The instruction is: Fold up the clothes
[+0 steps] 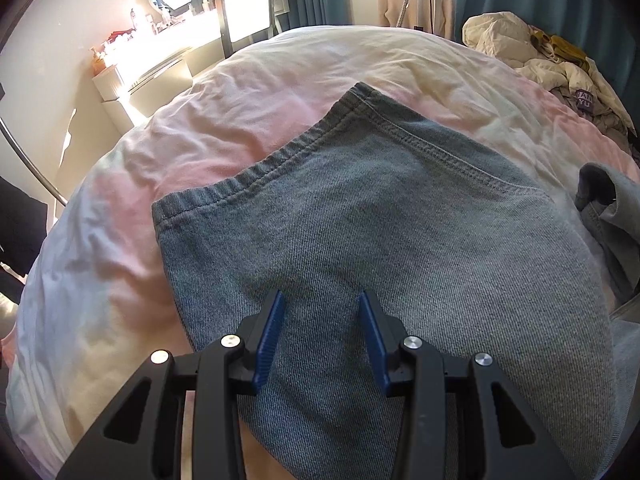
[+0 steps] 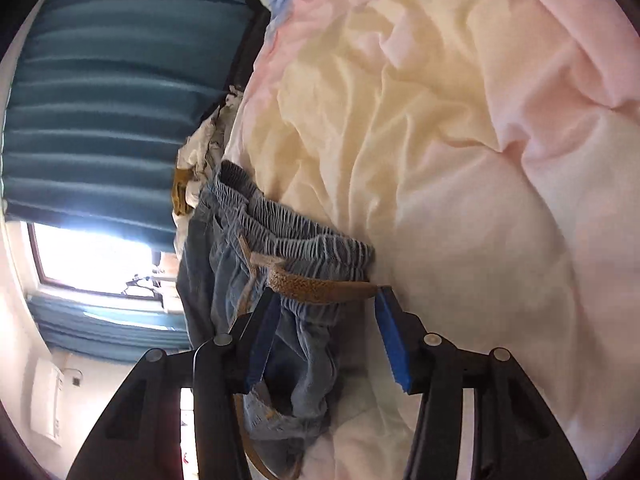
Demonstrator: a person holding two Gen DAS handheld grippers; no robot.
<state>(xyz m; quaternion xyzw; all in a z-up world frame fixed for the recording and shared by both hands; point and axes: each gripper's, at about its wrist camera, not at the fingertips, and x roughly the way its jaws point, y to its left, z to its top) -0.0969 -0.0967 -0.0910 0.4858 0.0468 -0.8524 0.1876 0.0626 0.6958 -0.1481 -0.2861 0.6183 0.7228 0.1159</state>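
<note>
Blue-grey jeans (image 1: 360, 240) lie spread on the pink and cream quilt (image 1: 280, 72); a hemmed leg end points to the far side. My left gripper (image 1: 322, 300) hovers just above the denim, jaws open and empty. In the right wrist view the jeans' elastic waistband (image 2: 288, 232) with a brown belt (image 2: 320, 288) lies bunched at the quilt's (image 2: 460, 160) edge. My right gripper (image 2: 328, 300) is open, its jaws standing either side of the belt and waistband fabric without closing on them.
A pile of cream and yellow clothes (image 1: 520, 48) sits at the bed's far right corner. A grey garment (image 1: 612, 216) lies at the right. A lit dresser (image 1: 160, 60) stands left of the bed. Teal curtains (image 2: 112, 100) hang beyond the bed edge.
</note>
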